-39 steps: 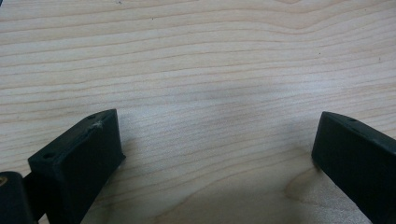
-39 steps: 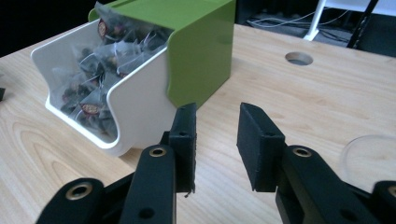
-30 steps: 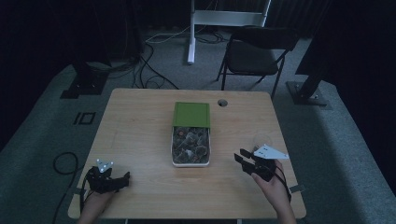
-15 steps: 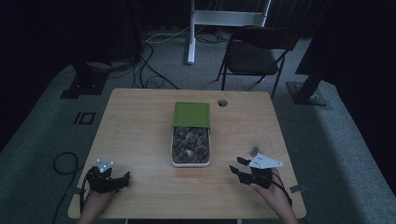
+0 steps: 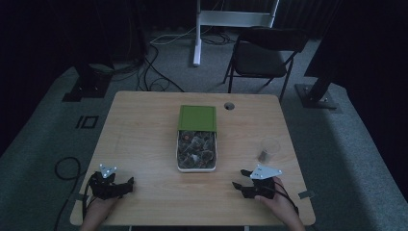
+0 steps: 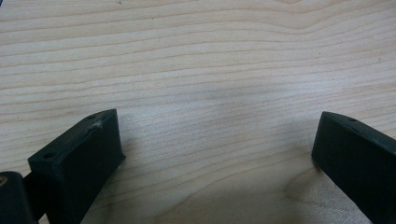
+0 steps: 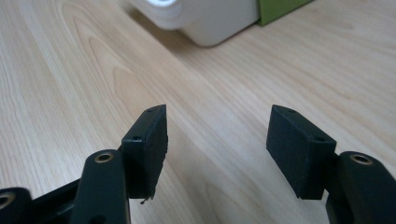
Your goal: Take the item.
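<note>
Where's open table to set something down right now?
Bare wood lies left of the white container, up to the table edge, and between the left tool and right tool. The right side is tighter: a clear cup stands there.

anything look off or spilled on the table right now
Nothing stands out. The white box sits square mid-table with its green lid slid back, contents inside. A clear cup stands upright to its right. Both hand-held grippers, left and right, rest open and empty.
</note>
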A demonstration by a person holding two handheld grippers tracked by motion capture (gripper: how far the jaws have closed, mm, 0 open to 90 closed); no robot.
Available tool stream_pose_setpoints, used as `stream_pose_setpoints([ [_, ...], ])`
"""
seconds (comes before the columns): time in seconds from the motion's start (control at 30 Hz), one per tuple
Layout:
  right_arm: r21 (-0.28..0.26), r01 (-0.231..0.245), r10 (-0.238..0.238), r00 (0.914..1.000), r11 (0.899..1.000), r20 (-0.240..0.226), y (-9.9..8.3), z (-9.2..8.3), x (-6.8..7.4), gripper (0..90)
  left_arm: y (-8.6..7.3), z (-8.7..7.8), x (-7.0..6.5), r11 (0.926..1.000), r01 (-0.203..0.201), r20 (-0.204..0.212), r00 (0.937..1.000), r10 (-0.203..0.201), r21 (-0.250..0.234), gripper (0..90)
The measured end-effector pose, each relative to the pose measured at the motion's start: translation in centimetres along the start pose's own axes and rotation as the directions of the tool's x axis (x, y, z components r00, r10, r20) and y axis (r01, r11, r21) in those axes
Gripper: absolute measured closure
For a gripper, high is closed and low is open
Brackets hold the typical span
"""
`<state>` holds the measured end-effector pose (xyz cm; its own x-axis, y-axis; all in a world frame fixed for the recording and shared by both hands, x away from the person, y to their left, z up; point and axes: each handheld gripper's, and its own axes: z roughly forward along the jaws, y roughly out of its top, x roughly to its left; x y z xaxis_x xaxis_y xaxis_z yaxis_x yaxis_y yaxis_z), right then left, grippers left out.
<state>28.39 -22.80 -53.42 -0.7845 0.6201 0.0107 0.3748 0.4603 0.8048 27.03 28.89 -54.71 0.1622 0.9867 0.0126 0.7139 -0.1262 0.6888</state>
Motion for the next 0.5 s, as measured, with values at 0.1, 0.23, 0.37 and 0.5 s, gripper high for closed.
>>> stream_pose_setpoints([
  [0.1,0.029,0.026,-0.026,0.9997,0.999,0.006,-0.3,0.2,0.0,37.8,0.0,0.0,0.0,1.0000,0.000,0.000,1.0000,0.000,0.001,2.2],
  [0.23,0.040,0.069,-0.068,0.9975,0.997,-0.021,-0.5,0.5,0.0,35.3,0.0,0.0,0.0,1.0000,0.000,0.000,1.0000,0.000,0.000,2.2],
  [0.37,0.068,0.087,-0.086,0.9959,0.994,-0.028,-0.9,0.8,0.0,34.3,0.0,0.0,0.0,1.0000,0.002,-0.001,1.0000,-0.002,0.000,2.2],
  [0.5,0.085,0.097,-0.093,0.9945,0.992,-0.048,-1.1,1.0,-0.1,32.1,0.0,0.0,0.0,1.0000,0.001,-0.001,1.0000,-0.001,0.000,2.2],
])
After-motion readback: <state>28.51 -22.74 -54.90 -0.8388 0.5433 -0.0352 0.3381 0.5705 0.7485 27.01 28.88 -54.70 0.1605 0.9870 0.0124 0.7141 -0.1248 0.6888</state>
